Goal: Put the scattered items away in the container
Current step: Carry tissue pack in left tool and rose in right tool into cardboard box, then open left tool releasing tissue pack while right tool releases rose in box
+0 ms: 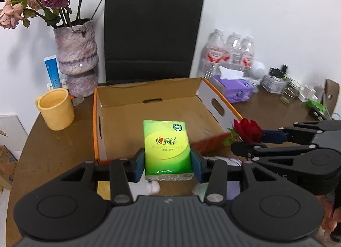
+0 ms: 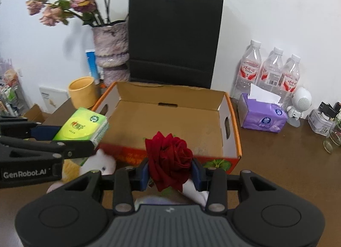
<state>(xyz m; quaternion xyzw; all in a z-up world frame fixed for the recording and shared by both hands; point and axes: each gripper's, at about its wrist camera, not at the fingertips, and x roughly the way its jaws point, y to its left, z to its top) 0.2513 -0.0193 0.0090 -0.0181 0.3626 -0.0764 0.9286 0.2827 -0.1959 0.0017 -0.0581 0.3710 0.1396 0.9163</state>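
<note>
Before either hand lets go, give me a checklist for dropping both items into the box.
1. Left gripper clamped on tissue pack: ok.
2. Right gripper clamped on rose: ok.
3. Box open, floor bare: ok.
4. Pack past the box's near wall: cannot tell.
5. Rose past the near wall: not ok, it looks short of it.
6. Grippers apart from each other: ok.

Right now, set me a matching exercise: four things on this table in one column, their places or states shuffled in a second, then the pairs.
Things:
1. green tissue pack
2. red rose
3. cardboard box
4. purple tissue box

Places or states:
A. beside the water bottles
B. open, nothing visible inside
C. clamped in the left gripper
D. clamped in the right gripper

Pairs: 1-C, 2-D, 3-B, 4-A
</note>
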